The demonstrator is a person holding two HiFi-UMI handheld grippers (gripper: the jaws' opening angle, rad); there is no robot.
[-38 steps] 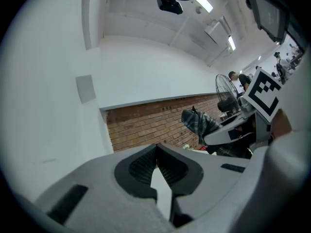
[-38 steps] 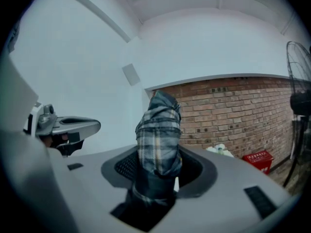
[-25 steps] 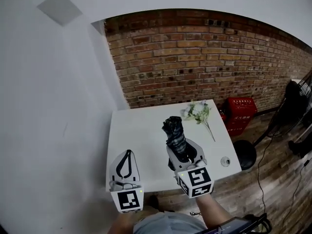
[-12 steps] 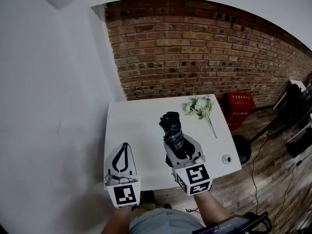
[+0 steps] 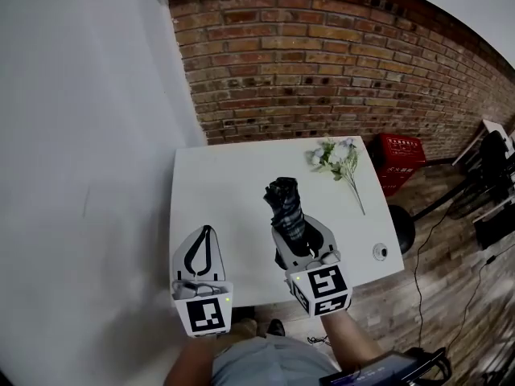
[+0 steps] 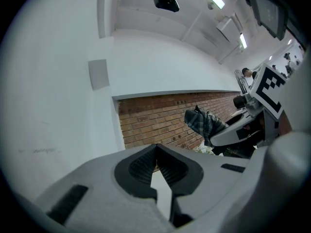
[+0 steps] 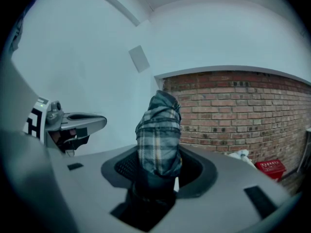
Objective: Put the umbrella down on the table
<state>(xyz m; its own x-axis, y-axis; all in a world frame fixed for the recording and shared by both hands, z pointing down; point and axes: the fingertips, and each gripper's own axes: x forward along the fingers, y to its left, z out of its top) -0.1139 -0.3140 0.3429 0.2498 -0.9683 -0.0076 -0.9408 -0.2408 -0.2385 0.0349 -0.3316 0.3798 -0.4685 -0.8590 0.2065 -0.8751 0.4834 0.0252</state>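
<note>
Plaid fabric umbrella [image 5: 286,205], lower now

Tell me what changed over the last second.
The left gripper and right gripper drew slightly back from the flowers, toward the table's near edge. Nothing grabbed or released: the right jaws stay clamped on the umbrella, not yet set down; the left stays shut, empty.

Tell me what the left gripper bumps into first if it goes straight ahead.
Probably nothing nearby: the left gripper points across bare table toward the brick wall; depth is unclear.
</note>
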